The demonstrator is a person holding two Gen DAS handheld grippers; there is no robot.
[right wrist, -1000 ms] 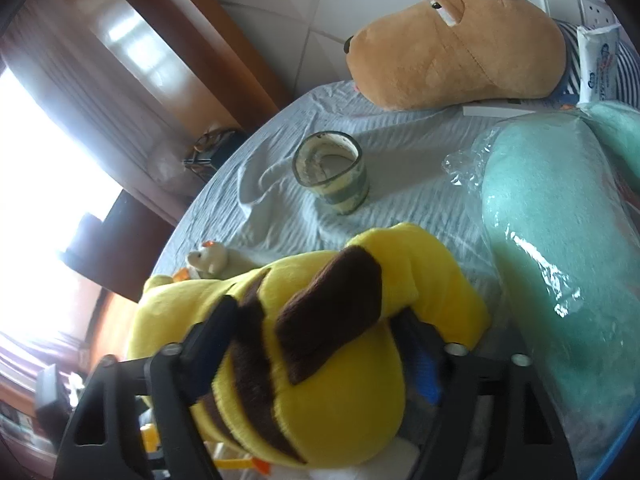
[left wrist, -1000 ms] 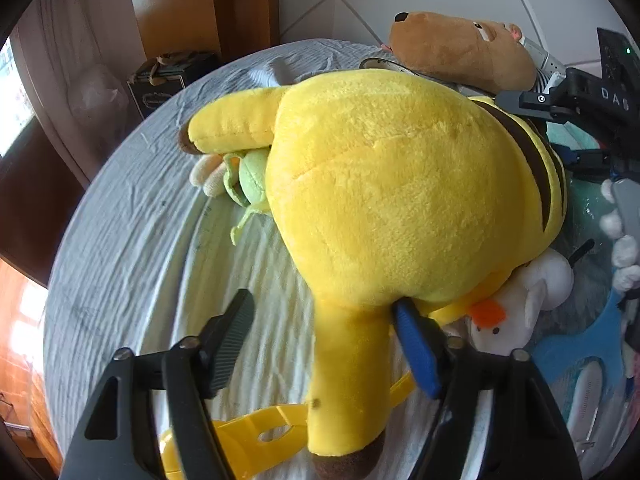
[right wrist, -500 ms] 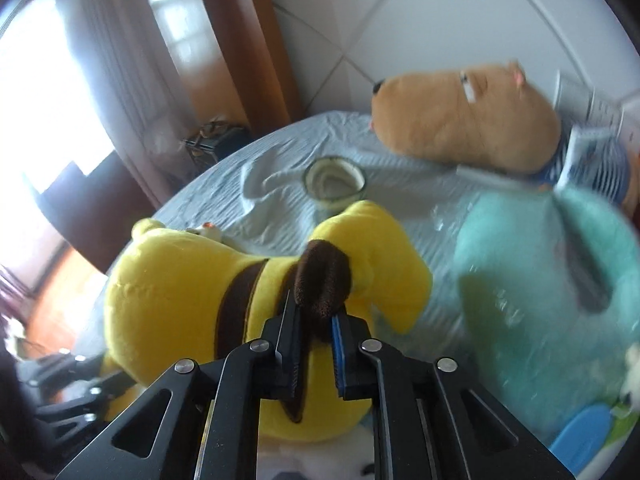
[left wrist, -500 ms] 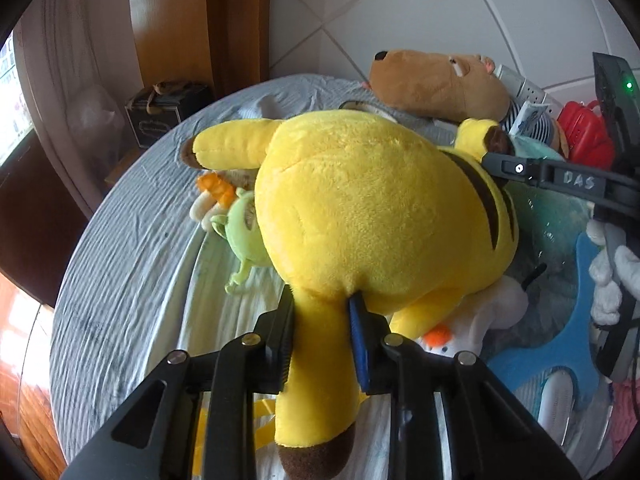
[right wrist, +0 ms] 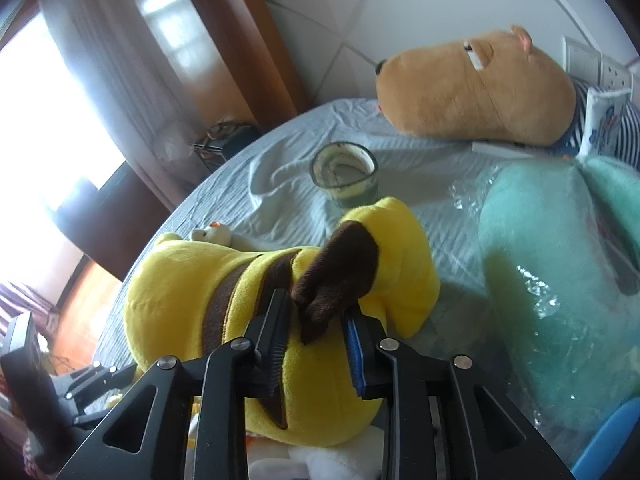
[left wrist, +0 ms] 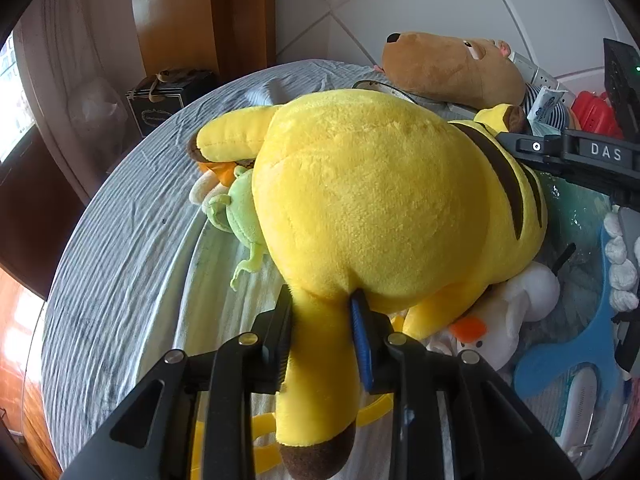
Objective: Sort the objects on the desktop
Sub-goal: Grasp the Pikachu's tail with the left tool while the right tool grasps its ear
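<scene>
A big yellow plush with brown stripes (left wrist: pixel 372 200) lies over smaller toys on the grey cloth. My left gripper (left wrist: pixel 322 312) is shut on one of its yellow limbs, which hangs down between the fingers. My right gripper (right wrist: pixel 316 320) is shut on its brown-tipped ear (right wrist: pixel 336 272); the plush body (right wrist: pixel 180 292) spreads to the left. The right gripper also shows in the left wrist view (left wrist: pixel 560 152) at the plush's far side.
A brown capybara plush (right wrist: pixel 476 92) lies at the back by the wall. A tape roll (right wrist: pixel 346 174) stands behind the yellow plush. A teal plush in plastic wrap (right wrist: pixel 560 260) lies to the right. A green toy (left wrist: pixel 236 216), a white duck (left wrist: pixel 500 328) and a blue object (left wrist: pixel 576 356) lie around.
Both grippers were open around the plush a second ago and have shut, the left on a limb, the right on the ear. The plush has since risen a little.
</scene>
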